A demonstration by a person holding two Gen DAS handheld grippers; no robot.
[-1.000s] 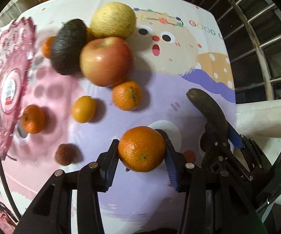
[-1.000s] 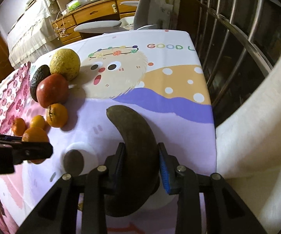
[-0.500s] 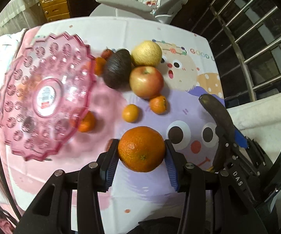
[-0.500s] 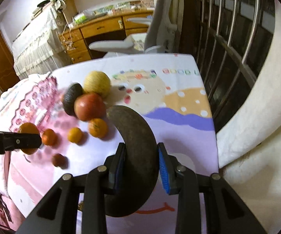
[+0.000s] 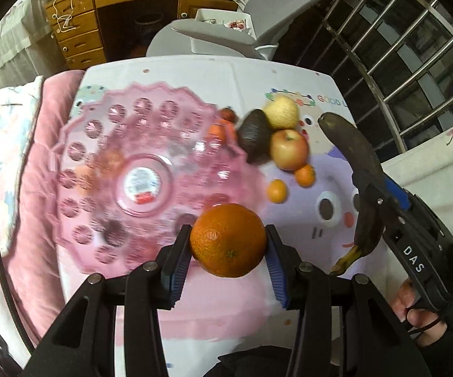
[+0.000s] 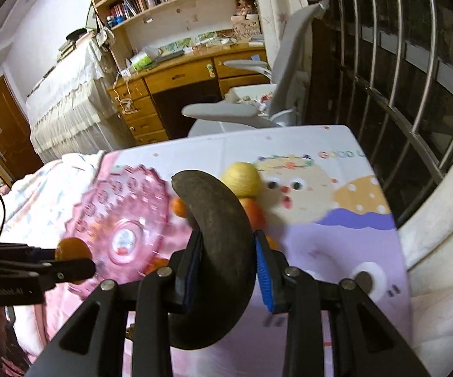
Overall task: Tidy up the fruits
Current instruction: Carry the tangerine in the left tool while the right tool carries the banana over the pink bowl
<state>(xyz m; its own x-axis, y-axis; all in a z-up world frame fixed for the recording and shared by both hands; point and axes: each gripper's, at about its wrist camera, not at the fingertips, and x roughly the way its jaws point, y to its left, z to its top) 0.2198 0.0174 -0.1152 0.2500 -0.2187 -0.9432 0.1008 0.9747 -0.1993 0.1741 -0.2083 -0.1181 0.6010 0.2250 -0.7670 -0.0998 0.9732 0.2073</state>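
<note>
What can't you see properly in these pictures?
- Apple and avocado: right view, the banana covers most of them.
- Plate and its sticker: blurred in both views.
- Small red fruit: left view, too small and blurred to name.
- Orange: right view, partly behind the left gripper.
</note>
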